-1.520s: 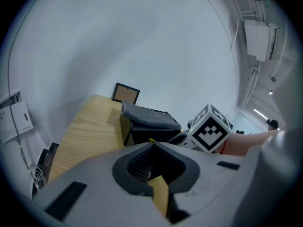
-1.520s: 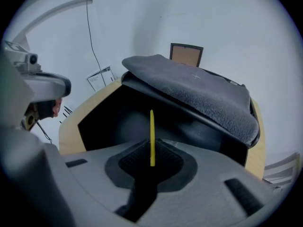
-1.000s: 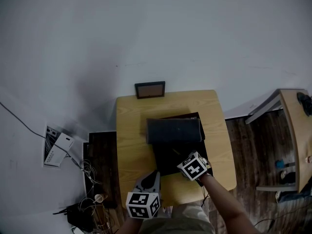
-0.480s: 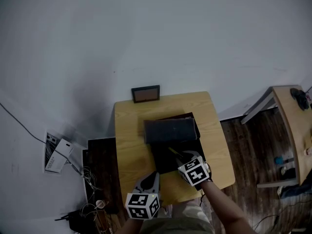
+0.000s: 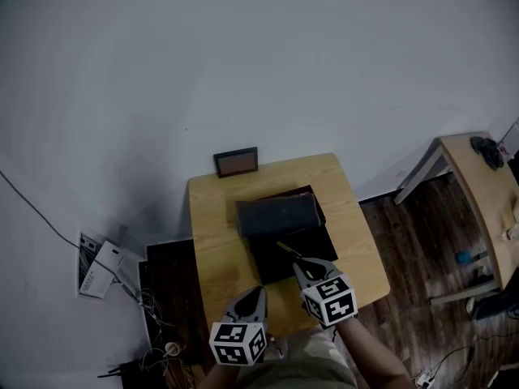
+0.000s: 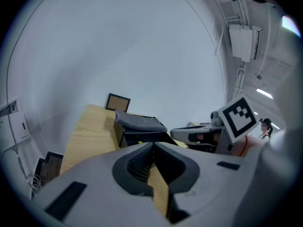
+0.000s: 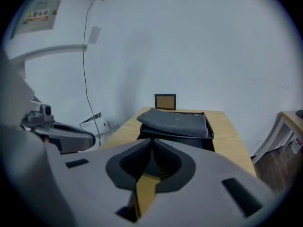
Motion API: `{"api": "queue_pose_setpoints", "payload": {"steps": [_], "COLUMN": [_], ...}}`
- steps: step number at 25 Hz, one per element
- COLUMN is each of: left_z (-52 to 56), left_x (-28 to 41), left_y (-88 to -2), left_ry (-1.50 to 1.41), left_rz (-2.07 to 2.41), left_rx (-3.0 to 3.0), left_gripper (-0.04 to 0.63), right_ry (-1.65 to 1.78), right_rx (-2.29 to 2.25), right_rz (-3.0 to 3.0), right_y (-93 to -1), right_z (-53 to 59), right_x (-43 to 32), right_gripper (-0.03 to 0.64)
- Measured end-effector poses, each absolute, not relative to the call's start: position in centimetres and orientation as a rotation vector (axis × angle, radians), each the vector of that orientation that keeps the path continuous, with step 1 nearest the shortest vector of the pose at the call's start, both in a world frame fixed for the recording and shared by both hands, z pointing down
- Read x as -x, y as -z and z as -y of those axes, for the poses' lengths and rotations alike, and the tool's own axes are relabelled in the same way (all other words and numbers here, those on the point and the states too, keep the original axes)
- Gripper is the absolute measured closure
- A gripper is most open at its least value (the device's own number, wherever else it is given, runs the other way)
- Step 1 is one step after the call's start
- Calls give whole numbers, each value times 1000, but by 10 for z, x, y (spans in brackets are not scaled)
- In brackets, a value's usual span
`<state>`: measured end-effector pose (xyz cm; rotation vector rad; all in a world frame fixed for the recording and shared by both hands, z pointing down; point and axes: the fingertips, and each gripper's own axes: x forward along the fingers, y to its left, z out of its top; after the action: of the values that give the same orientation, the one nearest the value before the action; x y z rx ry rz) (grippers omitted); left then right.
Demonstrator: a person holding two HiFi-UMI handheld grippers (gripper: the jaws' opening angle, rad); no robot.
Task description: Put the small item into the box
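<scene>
Head view looks steeply down; both gripper views face the box (image 5: 272, 258)

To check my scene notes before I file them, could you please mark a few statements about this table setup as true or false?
1. A small picture frame stands at the far edge of the table. True.
2. The black box is fully shut. False: its near part is open, and a grey cover lies over its far part.
3. The left gripper has its jaws together with nothing between them. True.
4. The black box stands on the floor. False: it stands on the wooden table.
</scene>
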<state>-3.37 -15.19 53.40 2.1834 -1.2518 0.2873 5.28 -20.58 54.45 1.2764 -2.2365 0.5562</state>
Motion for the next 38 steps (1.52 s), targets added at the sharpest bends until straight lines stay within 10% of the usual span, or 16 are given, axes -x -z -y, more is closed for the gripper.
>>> {"api": "queue_pose_setpoints", "payload": {"steps": [38], "left_z": [113], "left_x": [33], "left_y": [-508], "left_ry": [-260], "left_rz": [1224], "left_rx": [-2286], "left_gripper": [592], "right_ry": [-545], "right_rx": [-1496], "right_rz": [2416], "right_y": [-478], "right_z": [126], "right_x": [-47], "right_gripper": [617]}}
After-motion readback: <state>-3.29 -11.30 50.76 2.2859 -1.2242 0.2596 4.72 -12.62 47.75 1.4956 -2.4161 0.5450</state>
